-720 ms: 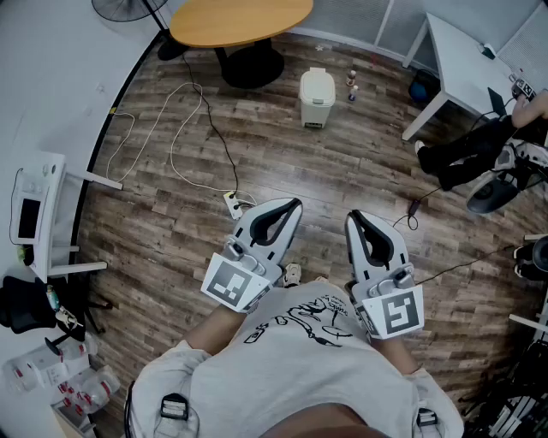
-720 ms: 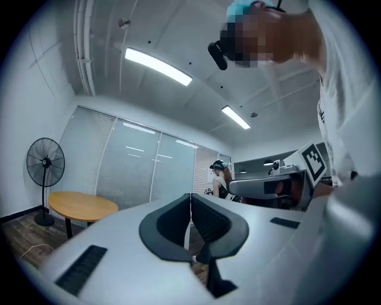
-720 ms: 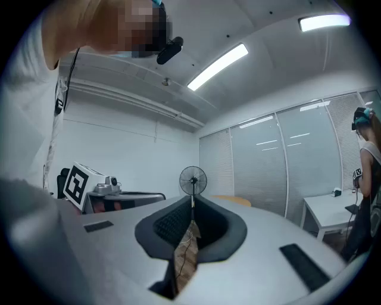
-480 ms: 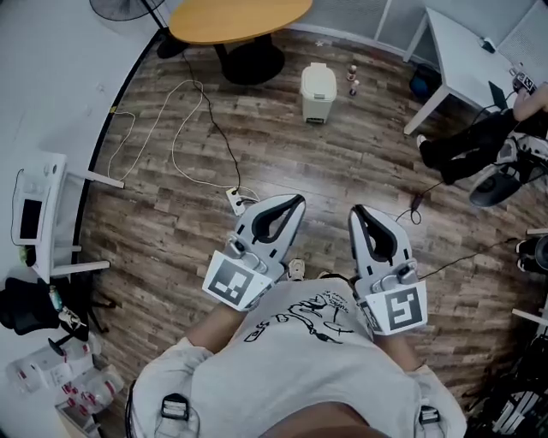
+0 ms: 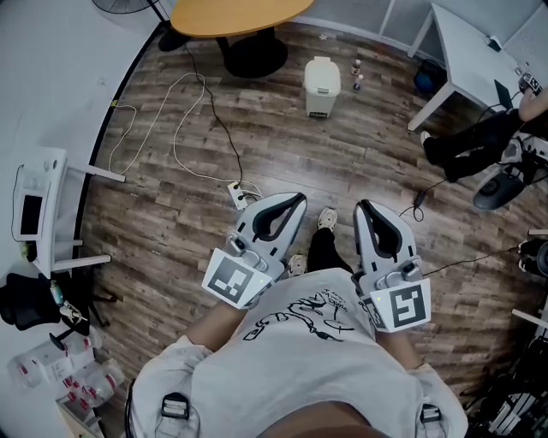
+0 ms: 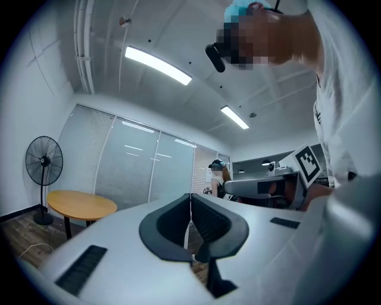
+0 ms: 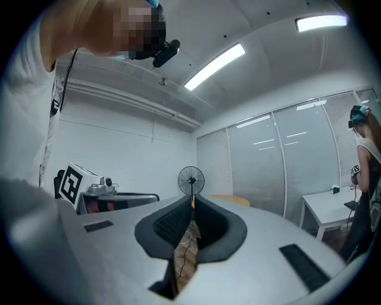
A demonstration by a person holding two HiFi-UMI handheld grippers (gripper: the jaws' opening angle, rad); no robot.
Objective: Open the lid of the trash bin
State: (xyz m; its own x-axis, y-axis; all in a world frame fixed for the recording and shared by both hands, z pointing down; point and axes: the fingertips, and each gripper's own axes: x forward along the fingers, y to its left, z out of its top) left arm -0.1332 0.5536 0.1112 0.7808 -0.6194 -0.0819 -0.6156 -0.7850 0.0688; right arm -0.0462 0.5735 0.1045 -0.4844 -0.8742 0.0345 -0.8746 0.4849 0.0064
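Note:
A small cream trash bin [image 5: 322,85] with its lid down stands on the wood floor far ahead in the head view, near the round table. My left gripper [image 5: 295,199] and right gripper [image 5: 363,206] are held close to my chest, well short of the bin, both shut with nothing between the jaws. In the left gripper view the left gripper [image 6: 190,196] points level across the room. The right gripper [image 7: 192,205] in its own view also points level. The bin shows in neither gripper view.
A round orange table [image 5: 240,13] on a black base stands behind the bin. Two small bottles [image 5: 356,73] sit right of the bin. White and black cables [image 5: 193,128] and a power strip [image 5: 236,197] lie on the floor. A white desk [image 5: 467,51] and a seated person [image 5: 479,137] are at right.
I have stepped forward: the bin and table have shifted slightly up in the head view, and a foot now shows between the grippers. Both grippers stay shut.

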